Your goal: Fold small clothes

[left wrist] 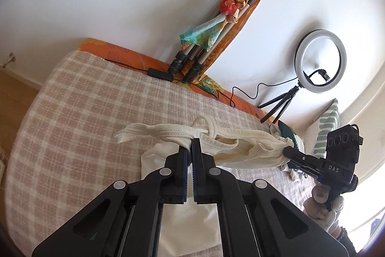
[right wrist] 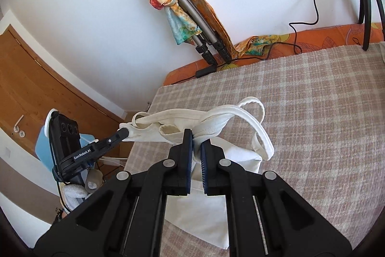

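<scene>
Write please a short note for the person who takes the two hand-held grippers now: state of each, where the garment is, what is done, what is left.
Left hand-held gripper: shut on the white tank top at its upper edge.
Right hand-held gripper: shut on the same top, at the other shoulder.
The top hangs stretched between them, its lower part on the checked blanket.
Done: top picked up.
Left: lay it flat, fold it.

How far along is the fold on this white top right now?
Done: both grippers are shut on the white top, the left gripper and right gripper each pinching its upper edge. In hand: it hangs stretched between them above the checked blanket. Left: no fold shows yet; laying and folding remain.
</scene>
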The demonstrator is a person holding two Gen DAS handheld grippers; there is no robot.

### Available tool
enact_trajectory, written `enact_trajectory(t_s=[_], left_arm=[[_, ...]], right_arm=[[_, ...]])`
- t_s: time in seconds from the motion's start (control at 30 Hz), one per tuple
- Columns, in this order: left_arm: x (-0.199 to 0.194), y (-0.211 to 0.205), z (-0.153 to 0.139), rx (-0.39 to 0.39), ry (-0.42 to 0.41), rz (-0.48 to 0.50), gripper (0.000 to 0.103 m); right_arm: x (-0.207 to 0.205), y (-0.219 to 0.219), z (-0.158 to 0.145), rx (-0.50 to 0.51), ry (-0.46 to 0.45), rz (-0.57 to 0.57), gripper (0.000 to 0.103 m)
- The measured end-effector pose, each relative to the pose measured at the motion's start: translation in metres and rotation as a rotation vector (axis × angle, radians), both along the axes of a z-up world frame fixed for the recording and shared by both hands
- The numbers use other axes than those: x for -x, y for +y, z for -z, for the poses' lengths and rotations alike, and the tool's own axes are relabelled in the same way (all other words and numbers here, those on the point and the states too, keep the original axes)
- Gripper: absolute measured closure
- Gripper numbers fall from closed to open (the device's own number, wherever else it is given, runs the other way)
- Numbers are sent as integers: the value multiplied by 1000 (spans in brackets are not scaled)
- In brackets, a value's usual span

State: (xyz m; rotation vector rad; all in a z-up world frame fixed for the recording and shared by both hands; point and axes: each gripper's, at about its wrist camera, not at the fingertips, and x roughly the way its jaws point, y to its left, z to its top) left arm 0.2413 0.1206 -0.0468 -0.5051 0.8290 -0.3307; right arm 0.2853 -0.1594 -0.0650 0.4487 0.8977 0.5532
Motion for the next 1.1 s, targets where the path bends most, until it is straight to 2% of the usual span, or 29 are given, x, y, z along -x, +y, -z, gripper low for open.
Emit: enact_trajectory(t_s=[0.2,0.37,0.5,0.63,0.8,1.03,1.1], left_arm=[[53,0,26,-43,36,8,102],[79,0,56,-67,104,4,102],[95,3,64,-102,141,8,101],[115,9,60,-127,159,19,99],[132,11,36,-135,99,11,99],[99,-31,7,-220,17,86,97],[83,-42,9,-244,16,99,97]], right_arm=[[50,4,19,57,22,-9,95],[78,5,44,104,48,-14,95],[97,4,57,130,79,-10,92],[115,-3,62,145,126,-16,90],[136,-11,49,142,119,-47,88],[131,-5,25,94,59,-50,86],[119,-7,26,108,59,-14,81]])
